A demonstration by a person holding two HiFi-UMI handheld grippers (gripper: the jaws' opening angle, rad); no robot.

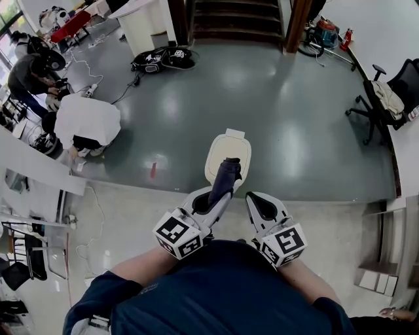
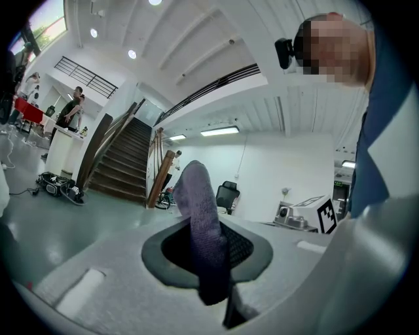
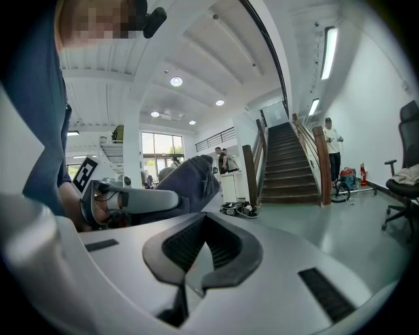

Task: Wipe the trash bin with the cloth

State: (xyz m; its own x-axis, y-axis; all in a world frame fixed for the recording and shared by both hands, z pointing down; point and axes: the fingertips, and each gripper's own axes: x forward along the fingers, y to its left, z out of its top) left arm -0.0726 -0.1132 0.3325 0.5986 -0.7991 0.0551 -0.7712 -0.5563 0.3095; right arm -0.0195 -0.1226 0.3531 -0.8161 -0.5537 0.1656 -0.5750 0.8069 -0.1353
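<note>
In the head view a cream trash bin [image 1: 220, 153] with a closed lid stands on the green floor just ahead of me. A dark blue-purple cloth [image 1: 224, 178] sticks up in front of the bin's near side, and my left gripper [image 1: 208, 199] is shut on its lower end. The left gripper view shows the cloth [image 2: 199, 222] pinched between the jaws of that left gripper [image 2: 211, 265] and rising upright. My right gripper [image 1: 262, 205] is held beside the left one, close to my body. In the right gripper view the right gripper [image 3: 198, 254] has its jaws closed together on nothing, with the cloth [image 3: 191, 184] off to its left.
A person in a white shirt [image 1: 88, 122] crouches on the floor at the left, another person [image 1: 27, 70] beyond. An office chair [image 1: 385, 98] stands at the right, stairs [image 1: 236, 14] at the back, bags [image 1: 163, 59] near them. A small red thing [image 1: 152, 171] lies left of the bin.
</note>
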